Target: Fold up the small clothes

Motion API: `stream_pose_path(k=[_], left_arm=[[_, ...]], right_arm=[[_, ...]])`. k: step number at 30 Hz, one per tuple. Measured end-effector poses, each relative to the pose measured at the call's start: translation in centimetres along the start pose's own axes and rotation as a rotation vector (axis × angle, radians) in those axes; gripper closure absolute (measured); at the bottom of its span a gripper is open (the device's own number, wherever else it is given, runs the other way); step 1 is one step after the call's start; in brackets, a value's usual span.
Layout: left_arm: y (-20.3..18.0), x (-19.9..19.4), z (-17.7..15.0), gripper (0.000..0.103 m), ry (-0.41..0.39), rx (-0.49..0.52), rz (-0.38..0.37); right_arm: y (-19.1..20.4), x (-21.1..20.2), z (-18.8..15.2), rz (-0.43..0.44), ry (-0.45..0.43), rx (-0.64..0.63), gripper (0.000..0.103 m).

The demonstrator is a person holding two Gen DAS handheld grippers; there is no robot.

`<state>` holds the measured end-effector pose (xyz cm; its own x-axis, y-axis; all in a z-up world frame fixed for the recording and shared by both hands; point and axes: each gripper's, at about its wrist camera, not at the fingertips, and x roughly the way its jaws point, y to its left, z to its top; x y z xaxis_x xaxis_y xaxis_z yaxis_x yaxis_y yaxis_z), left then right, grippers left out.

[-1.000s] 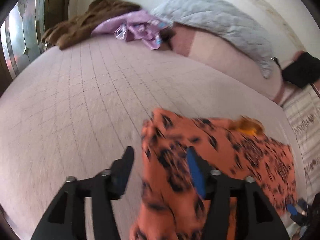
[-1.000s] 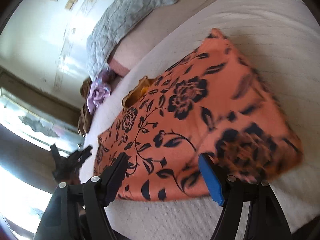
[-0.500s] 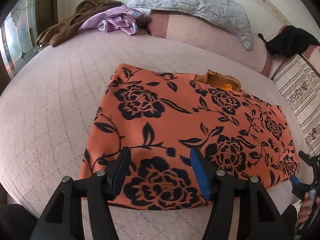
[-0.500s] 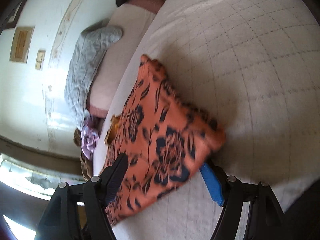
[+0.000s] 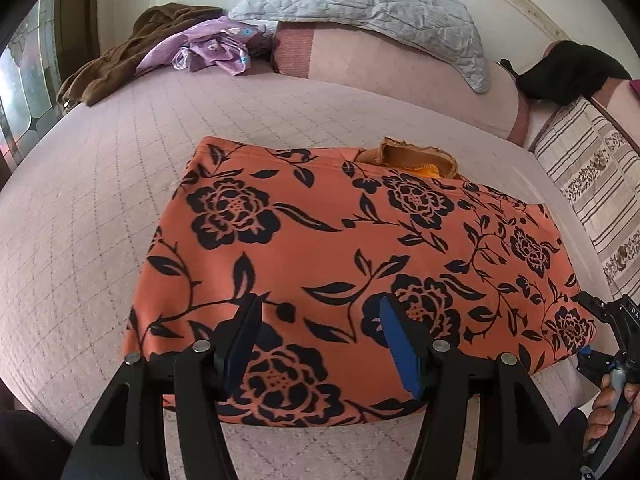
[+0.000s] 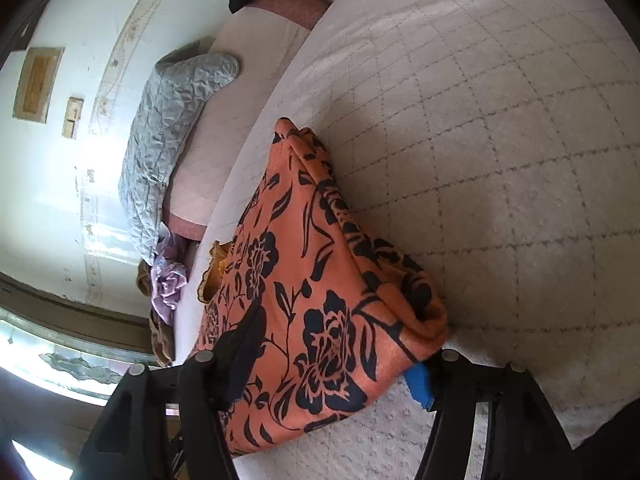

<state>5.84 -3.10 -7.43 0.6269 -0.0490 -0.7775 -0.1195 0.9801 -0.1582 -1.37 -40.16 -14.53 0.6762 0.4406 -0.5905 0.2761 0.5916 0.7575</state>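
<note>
An orange garment with black flowers (image 5: 344, 248) lies folded flat on the pink quilted bed (image 5: 100, 184). A mustard inner layer (image 5: 416, 158) peeks out at its far edge. My left gripper (image 5: 318, 332) is open and empty, hovering over the garment's near edge. My right gripper (image 6: 340, 344) is open, its jaws straddling the garment's right end (image 6: 328, 280), one jaw above the cloth and the blue one below. It also shows at the right edge of the left wrist view (image 5: 604, 336).
A grey quilted pillow (image 5: 368, 4) lies on a pink bolster (image 5: 400, 68) at the head of the bed. A purple garment (image 5: 208, 46) and a brown one (image 5: 132, 60) are piled at the far left. A striped blanket (image 5: 592, 184) lies right.
The left gripper has pulled back from the cloth, and the garment now lies flat. The right gripper has swung down to the garment's right end, which now sits between its jaws.
</note>
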Motion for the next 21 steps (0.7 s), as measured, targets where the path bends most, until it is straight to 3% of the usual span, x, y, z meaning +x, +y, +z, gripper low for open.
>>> stream_pose_path(k=[2,4,9,11,12,15,19,21], left_arm=[[-0.3,0.1,0.2,0.041,-0.006,0.004,-0.001],[-0.7,0.2,0.3,0.041,-0.014,0.013,-0.003],[-2.4,1.6,0.0,0.041,-0.009,0.076,-0.011],[-3.1,3.6,-0.7,0.041,0.046,0.131,0.042],[-3.6,3.9,-1.2,0.040,0.026,0.174,0.073],[-4.2,3.9,-1.5,0.040,0.012,0.215,0.102],[-4.2,3.9,-1.5,0.040,0.012,0.217,0.104],[-4.2,3.4,-1.1,0.040,0.020,0.203,0.096]], right_arm=[[0.5,0.3,0.1,-0.012,-0.001,-0.021,0.040],[0.6,0.6,0.3,-0.048,0.003,-0.041,0.070],[0.5,1.0,0.6,-0.084,0.018,-0.045,0.069],[0.8,0.9,0.5,-0.086,0.018,-0.055,0.063],[0.9,1.0,0.5,-0.083,0.021,-0.060,0.063],[1.8,1.3,0.5,-0.161,0.035,-0.139,0.091],[7.2,-0.6,-1.1,-0.281,-0.045,-0.406,0.092],[7.4,-0.3,-1.1,-0.292,-0.048,-0.398,0.090]])
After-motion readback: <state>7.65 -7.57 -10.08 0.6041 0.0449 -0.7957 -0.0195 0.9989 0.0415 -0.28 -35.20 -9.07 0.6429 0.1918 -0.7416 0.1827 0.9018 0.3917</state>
